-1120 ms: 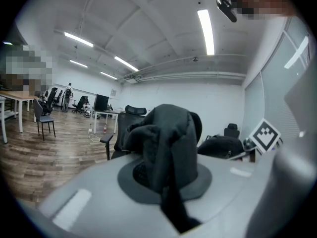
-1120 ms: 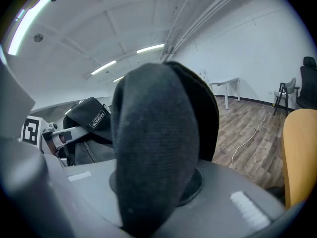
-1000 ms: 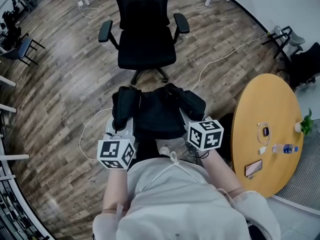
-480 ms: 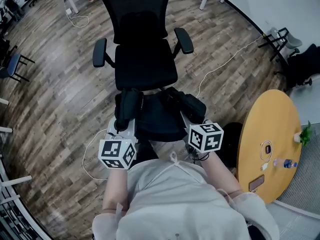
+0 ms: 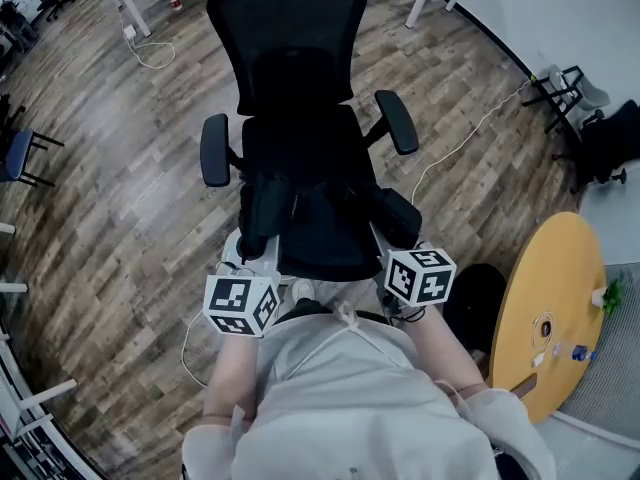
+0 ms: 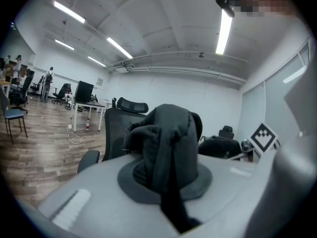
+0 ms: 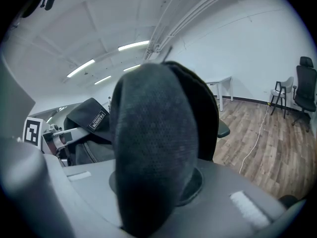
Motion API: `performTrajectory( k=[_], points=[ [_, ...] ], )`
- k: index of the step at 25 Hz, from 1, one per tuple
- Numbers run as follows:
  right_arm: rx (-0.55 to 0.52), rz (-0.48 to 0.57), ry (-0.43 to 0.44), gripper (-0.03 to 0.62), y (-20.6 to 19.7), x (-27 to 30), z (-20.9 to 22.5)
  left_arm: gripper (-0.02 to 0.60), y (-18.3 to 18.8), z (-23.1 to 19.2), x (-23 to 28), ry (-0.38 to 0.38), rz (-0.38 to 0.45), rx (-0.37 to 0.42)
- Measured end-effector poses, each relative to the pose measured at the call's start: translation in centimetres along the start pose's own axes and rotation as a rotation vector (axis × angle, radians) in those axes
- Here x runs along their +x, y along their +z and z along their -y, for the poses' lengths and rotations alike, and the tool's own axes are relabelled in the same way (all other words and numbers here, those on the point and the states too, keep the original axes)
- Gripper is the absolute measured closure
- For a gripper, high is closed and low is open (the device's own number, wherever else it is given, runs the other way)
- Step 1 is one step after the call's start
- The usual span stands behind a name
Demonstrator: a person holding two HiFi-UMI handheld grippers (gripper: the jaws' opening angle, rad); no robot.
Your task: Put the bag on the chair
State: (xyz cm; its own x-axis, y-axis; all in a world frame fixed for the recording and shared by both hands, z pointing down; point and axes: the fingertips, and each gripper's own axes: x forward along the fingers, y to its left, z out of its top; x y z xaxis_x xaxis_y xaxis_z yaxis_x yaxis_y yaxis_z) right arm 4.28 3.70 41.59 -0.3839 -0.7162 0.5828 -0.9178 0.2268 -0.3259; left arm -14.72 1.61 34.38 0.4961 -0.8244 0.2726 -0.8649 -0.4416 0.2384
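Note:
A black office chair (image 5: 300,153) stands right in front of me, its seat facing me. A black bag (image 5: 325,233) hangs between my two grippers, and in the head view it overlaps the seat's front edge. My left gripper (image 5: 252,250) is shut on a bunched black strap (image 6: 168,143) at the bag's left side. A padded mesh strap (image 7: 153,157) on the right side is clamped in my right gripper (image 5: 388,223). The chair's back (image 6: 116,128) shows behind the left strap. I cannot tell whether the bag rests on the seat.
A round yellow table (image 5: 545,313) with small items stands at the right, with a dark round object (image 5: 480,303) beside it. White cables (image 5: 470,128) lie on the wood floor. A blue chair (image 5: 20,153) is far left, and a folding stand (image 5: 565,88) is at the right wall.
The chair has come closer and lower in the head view as I carried the bag towards it. The bag now overlaps the seat. Both grips are unchanged.

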Motion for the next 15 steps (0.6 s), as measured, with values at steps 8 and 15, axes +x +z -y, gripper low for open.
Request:
performTrajectory(
  k=[8, 15],
  points=[
    [0.015, -0.032, 0.002, 0.571, 3.7, 7.4, 0.0, 0.555, 1.5, -6.0, 5.5, 0.01, -0.035, -0.017],
    [0.006, -0.087, 0.024, 0.571, 6.6, 14.2, 2.4, 0.555, 1.1, -9.8, 11.7, 0.052, -0.075, -0.05]
  ],
)
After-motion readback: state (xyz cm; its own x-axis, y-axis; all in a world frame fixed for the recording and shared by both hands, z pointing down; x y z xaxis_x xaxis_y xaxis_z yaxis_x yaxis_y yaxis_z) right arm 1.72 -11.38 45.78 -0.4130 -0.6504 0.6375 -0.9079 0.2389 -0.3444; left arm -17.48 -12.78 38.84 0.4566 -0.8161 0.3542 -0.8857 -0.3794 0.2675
